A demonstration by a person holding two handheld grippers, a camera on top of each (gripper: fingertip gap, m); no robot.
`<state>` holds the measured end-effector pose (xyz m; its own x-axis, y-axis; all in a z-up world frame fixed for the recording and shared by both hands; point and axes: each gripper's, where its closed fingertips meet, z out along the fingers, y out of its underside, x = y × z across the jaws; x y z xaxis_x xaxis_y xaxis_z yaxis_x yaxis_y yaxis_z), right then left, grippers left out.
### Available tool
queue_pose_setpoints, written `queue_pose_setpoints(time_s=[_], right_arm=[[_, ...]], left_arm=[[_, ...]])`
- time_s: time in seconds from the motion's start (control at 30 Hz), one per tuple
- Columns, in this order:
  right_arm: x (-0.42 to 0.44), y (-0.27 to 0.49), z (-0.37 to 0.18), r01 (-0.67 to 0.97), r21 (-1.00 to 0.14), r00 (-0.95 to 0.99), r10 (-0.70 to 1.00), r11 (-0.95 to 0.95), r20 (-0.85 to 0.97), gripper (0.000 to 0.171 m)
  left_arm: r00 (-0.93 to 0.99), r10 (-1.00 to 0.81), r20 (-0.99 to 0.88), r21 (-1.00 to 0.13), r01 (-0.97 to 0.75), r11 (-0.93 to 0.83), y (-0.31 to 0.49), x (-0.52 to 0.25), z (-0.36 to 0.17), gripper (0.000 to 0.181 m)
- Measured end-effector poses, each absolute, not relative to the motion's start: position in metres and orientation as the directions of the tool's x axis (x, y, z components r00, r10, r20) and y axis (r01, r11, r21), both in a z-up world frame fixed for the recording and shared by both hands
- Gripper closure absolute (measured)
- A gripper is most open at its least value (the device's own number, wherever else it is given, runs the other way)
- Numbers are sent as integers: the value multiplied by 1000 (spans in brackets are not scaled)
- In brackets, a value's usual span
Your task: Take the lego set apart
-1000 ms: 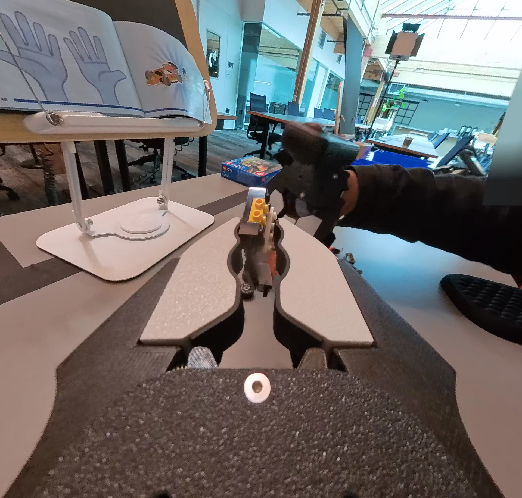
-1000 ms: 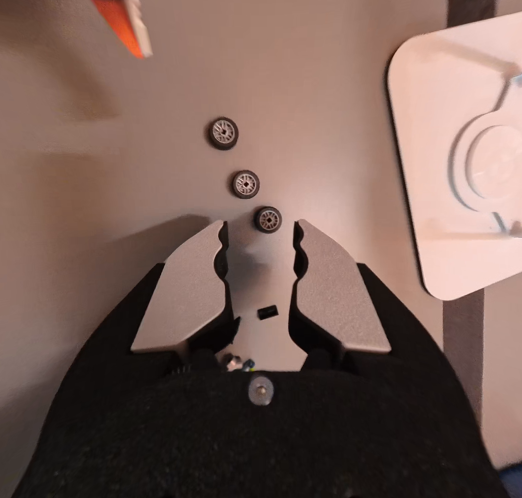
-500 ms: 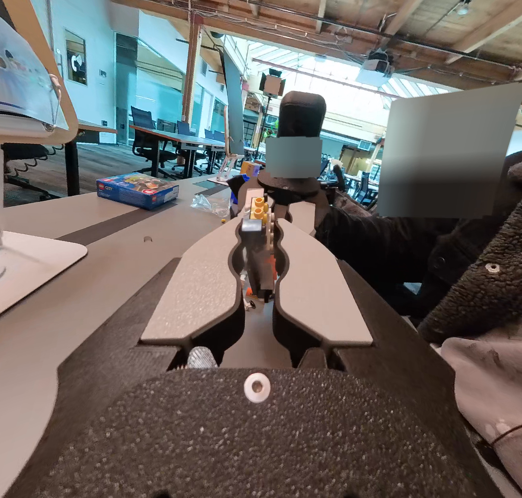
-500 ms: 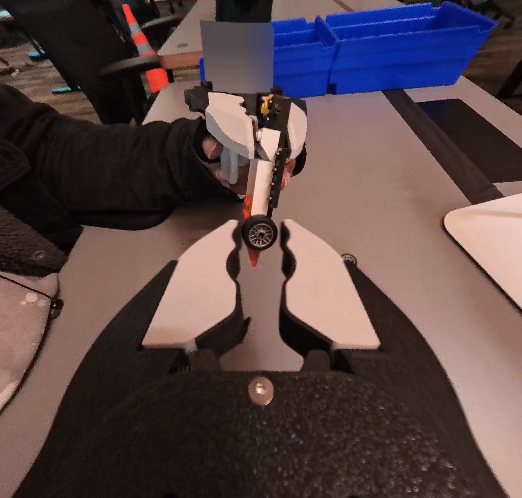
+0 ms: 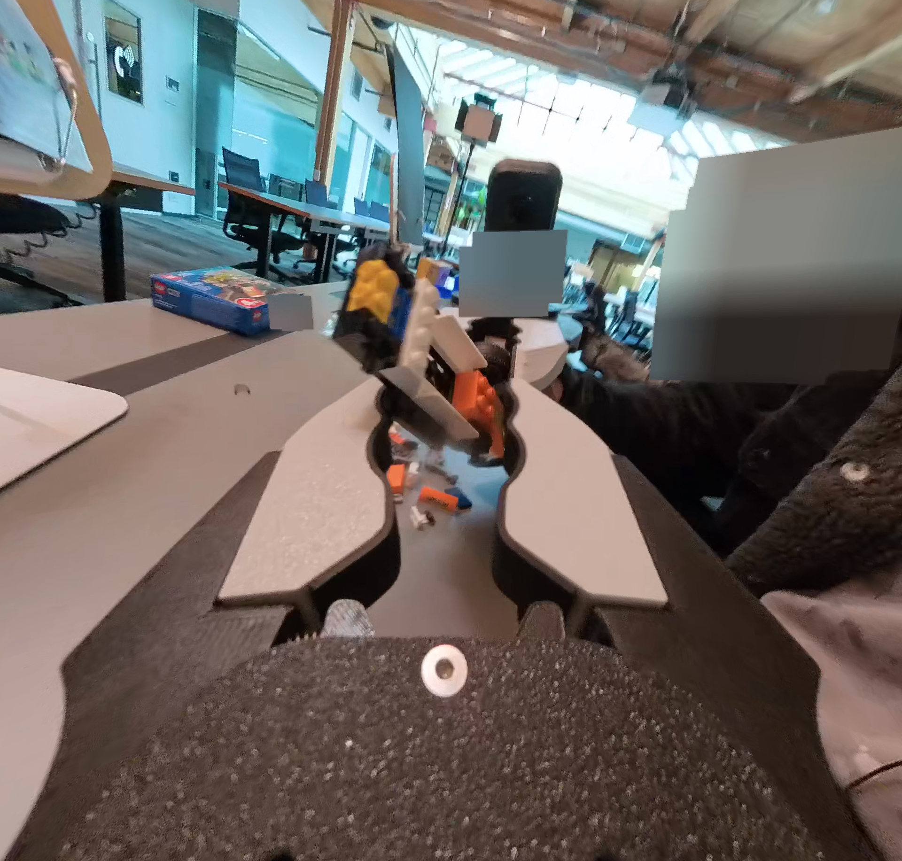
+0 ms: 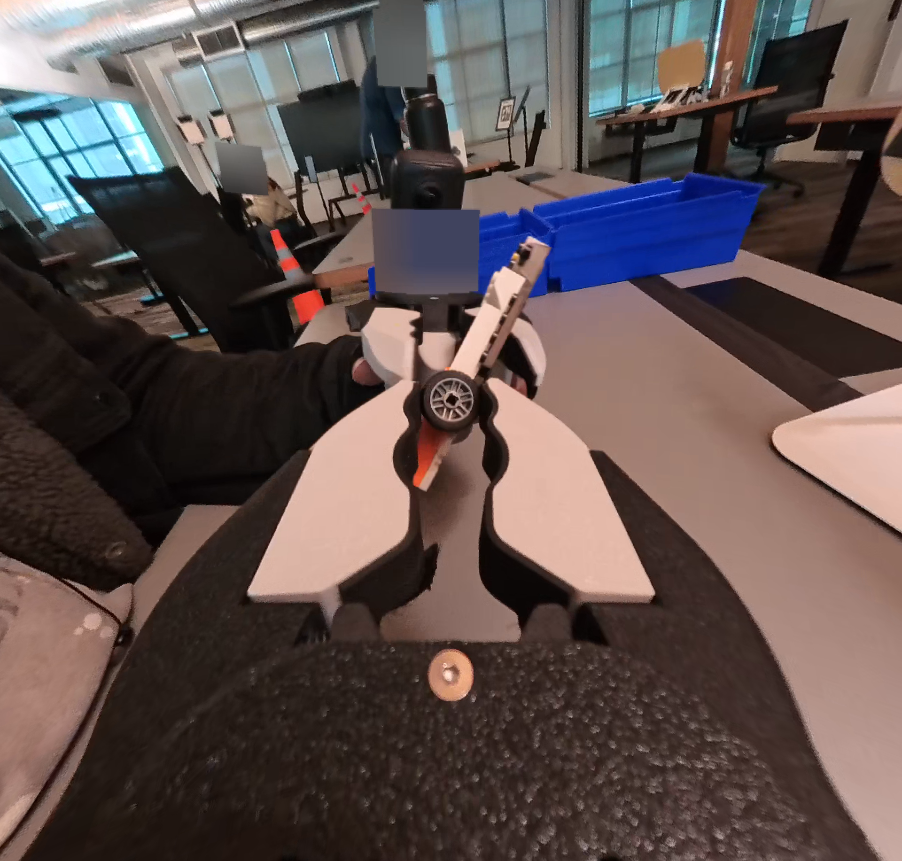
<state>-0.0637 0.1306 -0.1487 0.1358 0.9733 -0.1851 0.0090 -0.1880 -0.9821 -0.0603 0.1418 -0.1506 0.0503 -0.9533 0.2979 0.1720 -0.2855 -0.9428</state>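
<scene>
The lego car [image 5: 415, 349] hangs tilted between my two grippers above the grey table [image 5: 171, 427]. It has a yellow and black end, white and grey plates and an orange part. My left gripper [image 5: 446, 393] is open: its fingers stand wide apart around the car's lower end and do not press on it. My right gripper [image 6: 449, 398] is shut on the car's grey-hubbed black wheel [image 6: 450, 401], with both pads against the tyre. The white and grey car body [image 6: 493, 330] slants up to the right from the wheel. The left gripper's fingers [image 6: 388, 349] show behind it.
Several loose lego pieces [image 5: 429, 491] lie on the table below the car. A blue lego box [image 5: 210, 300] lies at the back left. A white stand base [image 6: 849, 452] is at the right and blue bins [image 6: 634, 237] behind. A person's dark sleeve [image 6: 171, 398] is at the left.
My left gripper let go of the car and opened wide, and the car tilted. My right gripper came up from the loose wheels on the table and shut on the car's wheel.
</scene>
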Motion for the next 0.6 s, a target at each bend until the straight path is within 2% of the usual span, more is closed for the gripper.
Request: queue_pose_setpoints(time_s=[0.1, 0.2, 0.27, 0.37, 0.5, 0.6], right_arm=[[-62, 131, -147, -13, -988, 141, 978, -155, -155, 149], [-61, 133, -144, -33, -992, 161, 979, -121, -125, 149], [-60, 136, -149, -7, -995, 184, 978, -102, -101, 149], [-63, 134, -156, 39, -997, 191, 979, -74, -65, 149], [-64, 133, -159, 57, -996, 192, 980, -66, -54, 149], [-64, 132, -161, 82, -995, 190, 981, -54, -38, 149]], left_arm=[[-32, -922, 386, -902, 198, -385, 139, -62, -146, 156], [-43, -914, 403, -893, 200, -403, 139, -61, -146, 153], [-105, -933, 343, -900, 249, -359, 128, -65, -134, 158], [-33, -968, 248, -937, 245, -248, 127, -63, -133, 162], [72, -989, 127, -988, 99, -120, 130, -57, -152, 165], [90, -992, 90, -994, 77, -83, 129, -55, -153, 165]])
